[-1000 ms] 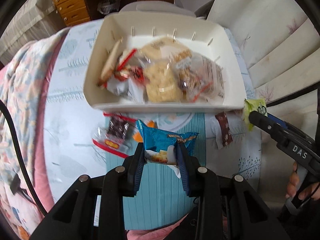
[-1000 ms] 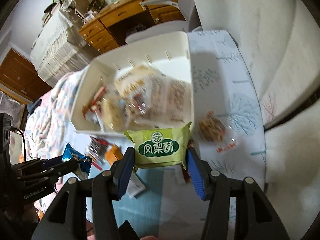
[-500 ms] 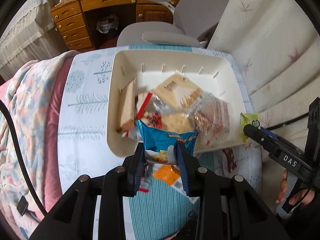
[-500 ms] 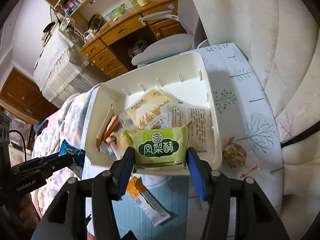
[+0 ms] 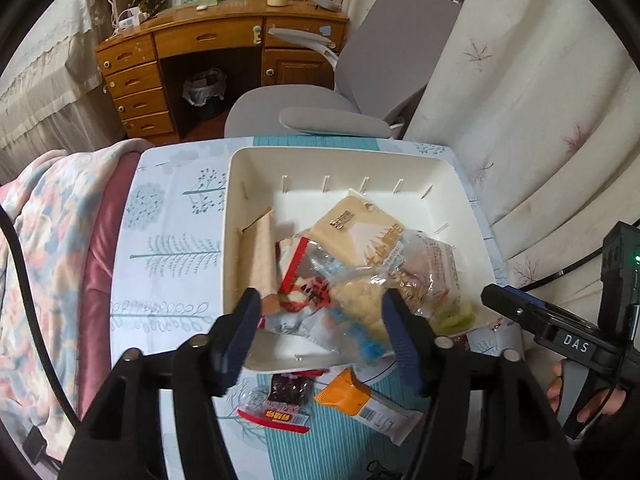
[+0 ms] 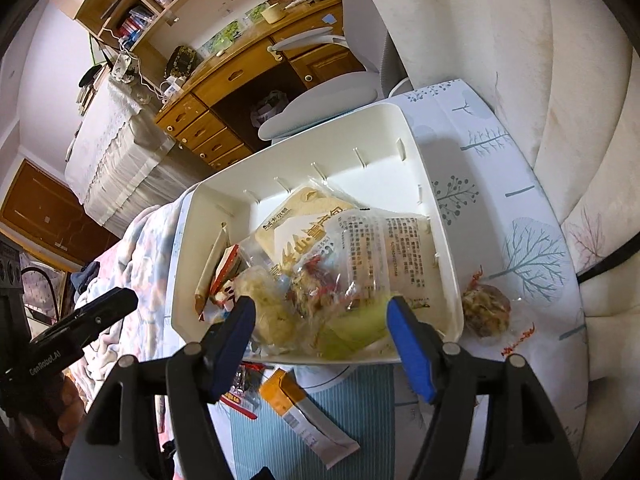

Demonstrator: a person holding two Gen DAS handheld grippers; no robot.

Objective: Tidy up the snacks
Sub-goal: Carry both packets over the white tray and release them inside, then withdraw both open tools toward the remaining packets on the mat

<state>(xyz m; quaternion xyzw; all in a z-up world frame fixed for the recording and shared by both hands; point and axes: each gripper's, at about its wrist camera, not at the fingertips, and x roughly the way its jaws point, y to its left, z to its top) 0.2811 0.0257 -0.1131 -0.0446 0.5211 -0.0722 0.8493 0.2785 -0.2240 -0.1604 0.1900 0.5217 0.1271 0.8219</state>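
A white bin [image 5: 352, 160] [image 6: 304, 148] on the table holds several snack packets. My left gripper [image 5: 320, 320] is open and empty above the bin's near edge; a blurred blue packet [image 5: 368, 346] is dropping below it. My right gripper [image 6: 320, 320] is open and empty over the bin's near right part; a blurred green packet [image 6: 352, 328] falls into the bin beneath it and also shows in the left wrist view [image 5: 456, 314]. An orange packet [image 5: 360, 396] [image 6: 296, 408] and a red-trimmed clear packet [image 5: 280, 404] lie on the table in front of the bin.
A clear-wrapped snack [image 6: 486, 312] lies on the tablecloth right of the bin. A grey chair [image 5: 320, 108] and a wooden desk [image 5: 200, 40] stand behind the table. A quilted bed [image 5: 44, 240] is on the left, a cushioned wall [image 5: 540, 100] on the right.
Both grippers have opened above the bin. The blue packet has left the left one and the green packet has left the right one; both are falling into the bin.
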